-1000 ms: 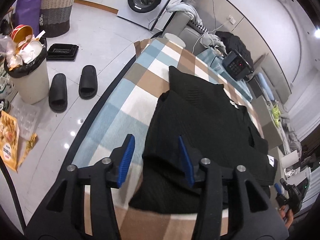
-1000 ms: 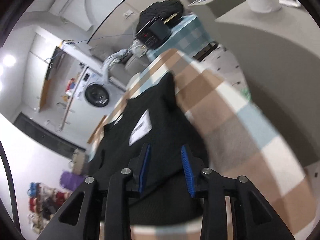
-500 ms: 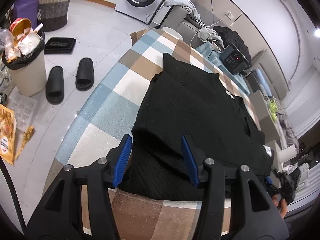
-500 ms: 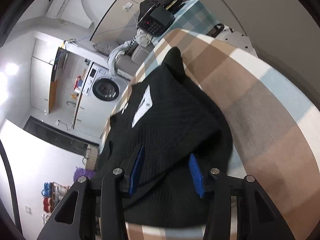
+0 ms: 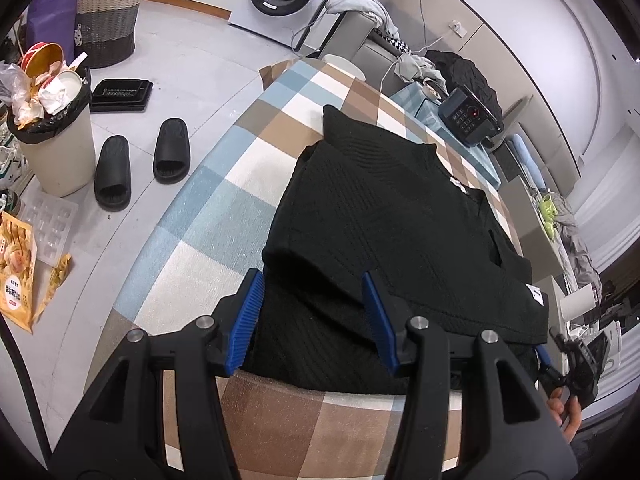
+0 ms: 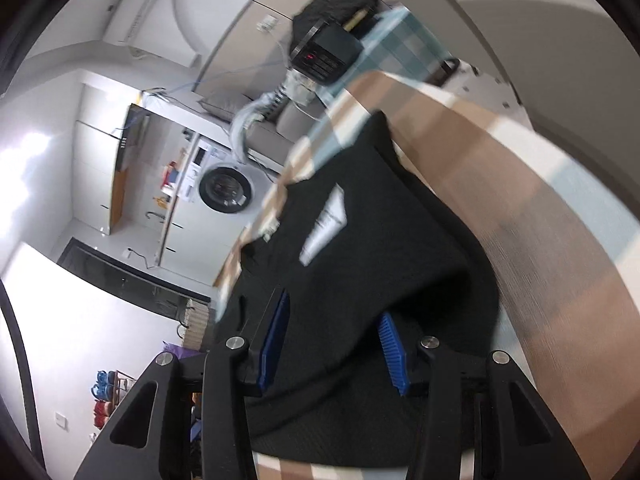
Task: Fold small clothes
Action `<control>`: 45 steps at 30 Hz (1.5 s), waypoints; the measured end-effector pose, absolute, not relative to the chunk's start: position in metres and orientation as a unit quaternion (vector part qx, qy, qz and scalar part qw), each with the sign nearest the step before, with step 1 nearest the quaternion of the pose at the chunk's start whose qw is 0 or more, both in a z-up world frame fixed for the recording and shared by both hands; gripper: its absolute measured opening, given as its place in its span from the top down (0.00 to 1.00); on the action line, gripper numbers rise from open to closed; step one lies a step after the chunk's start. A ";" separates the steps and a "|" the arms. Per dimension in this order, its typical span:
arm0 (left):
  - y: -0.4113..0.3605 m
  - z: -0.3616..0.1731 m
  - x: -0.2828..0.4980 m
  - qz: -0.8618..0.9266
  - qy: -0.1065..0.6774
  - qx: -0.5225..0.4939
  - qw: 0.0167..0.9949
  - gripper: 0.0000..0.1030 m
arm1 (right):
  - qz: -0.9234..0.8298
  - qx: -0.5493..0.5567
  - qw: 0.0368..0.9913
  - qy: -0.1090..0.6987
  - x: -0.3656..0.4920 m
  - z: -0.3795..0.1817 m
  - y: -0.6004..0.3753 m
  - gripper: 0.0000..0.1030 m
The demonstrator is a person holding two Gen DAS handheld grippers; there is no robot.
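Now both grippers spread; left gripper (image 5: 310, 316) and right gripper (image 6: 334, 346) straddle black garment (image 5: 384, 220), folded edge at 12 o'clock.

Checked cloth (image 5: 208, 216) bare left of black garment (image 5: 392, 220); keypad device (image 5: 466, 116) blocks far end.

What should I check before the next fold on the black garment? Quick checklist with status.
1. Left gripper jaws apart, nothing pinched: ok.
2. Right gripper jaws apart over the fabric: ok; pad contact cannot tell, the view is blurred.
3. Black garment fully on the checked tablecloth, no edge overhanging: ok.
4. Top layer lies flat, near fold edge tidy: ok.
5. White label facing up on the fold: not ok if it should be hidden.
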State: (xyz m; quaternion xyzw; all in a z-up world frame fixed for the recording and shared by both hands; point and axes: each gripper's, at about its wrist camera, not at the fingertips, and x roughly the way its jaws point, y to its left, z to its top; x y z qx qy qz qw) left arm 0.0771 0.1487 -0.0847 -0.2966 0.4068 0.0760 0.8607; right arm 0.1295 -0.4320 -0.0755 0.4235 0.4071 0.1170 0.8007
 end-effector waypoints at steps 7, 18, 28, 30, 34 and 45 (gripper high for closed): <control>0.149 -0.087 0.080 0.070 0.405 -0.300 0.861 0.55 | 0.108 0.435 0.794 0.410 0.135 -0.096 -0.434 0.56; 0.147 -0.087 0.069 0.073 0.405 -0.305 0.859 0.55 | 0.122 0.424 0.818 0.370 0.167 -0.075 -0.430 0.57; 0.147 -0.093 0.076 0.063 0.407 -0.324 0.852 0.54 | 0.100 0.434 0.806 0.390 0.167 -0.090 -0.432 0.57; 0.150 -0.093 0.074 0.060 0.396 -0.339 0.851 0.54 | 0.099 0.428 0.808 0.392 0.166 -0.088 -0.429 0.57; 0.154 -0.098 0.079 0.060 0.395 -0.350 0.848 0.55 | 0.106 0.425 0.807 0.397 0.165 -0.086 -0.426 0.57; 0.165 -0.102 0.110 0.096 0.368 -0.358 0.853 0.93 | 0.082 0.426 0.806 0.403 0.155 -0.085 -0.433 0.57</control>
